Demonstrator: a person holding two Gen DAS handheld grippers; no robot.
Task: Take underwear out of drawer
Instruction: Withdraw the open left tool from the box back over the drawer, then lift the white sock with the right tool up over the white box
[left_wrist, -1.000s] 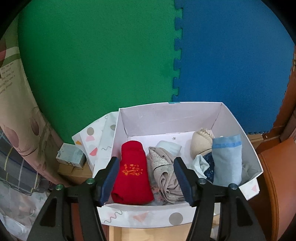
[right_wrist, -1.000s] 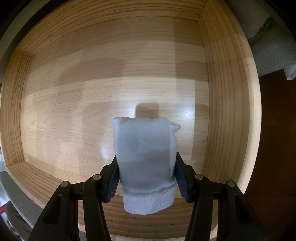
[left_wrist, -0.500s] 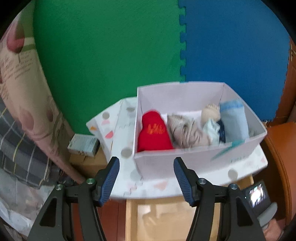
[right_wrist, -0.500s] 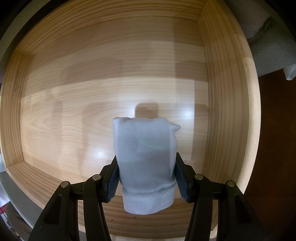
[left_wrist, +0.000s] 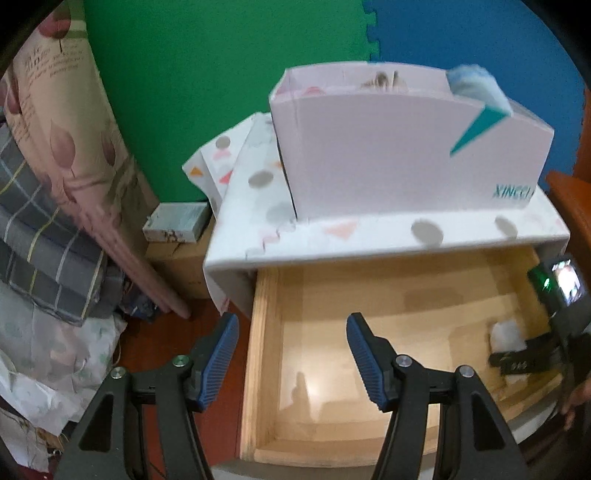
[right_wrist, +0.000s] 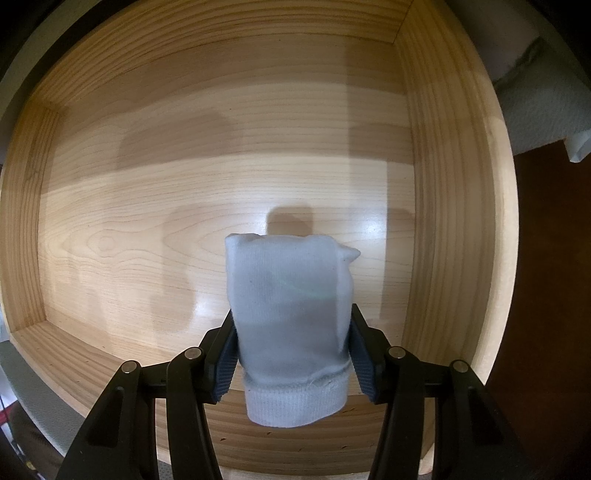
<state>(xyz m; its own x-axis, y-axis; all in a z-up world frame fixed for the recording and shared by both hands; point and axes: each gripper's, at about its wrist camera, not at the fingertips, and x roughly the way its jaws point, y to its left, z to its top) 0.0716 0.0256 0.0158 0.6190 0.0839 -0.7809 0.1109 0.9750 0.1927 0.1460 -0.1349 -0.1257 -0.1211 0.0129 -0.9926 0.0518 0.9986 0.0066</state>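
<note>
Your right tongs (right_wrist: 293, 363) pinch the pale blue underwear (right_wrist: 291, 325) w/ both pads, inside the wooden drawer (right_wrist: 184, 206). Left tongs (left_wrist: 291, 360) spread wide, empty, over drawer's near-left edge. White box (left_wrist: 406, 155) of folded clothes sits on the dotted shelf (left_wrist: 369, 236) beyond; bedding (left_wrist: 48, 229) piled left.

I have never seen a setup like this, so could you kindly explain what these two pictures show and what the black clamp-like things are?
The black clamps are handheld two-finger grippers, one in each of a person's hands; each picture comes from a fisheye camera on a gripper, looking along its fingers. In the left view, the left gripper is open and empty above an open wooden drawer. Over the drawer's far end sits a patterned white shelf carrying a white box of folded clothes. At that picture's right edge you glimpse the right gripper. In the right view, it is shut on pale blue folded underwear over the drawer's bare floor.
</note>
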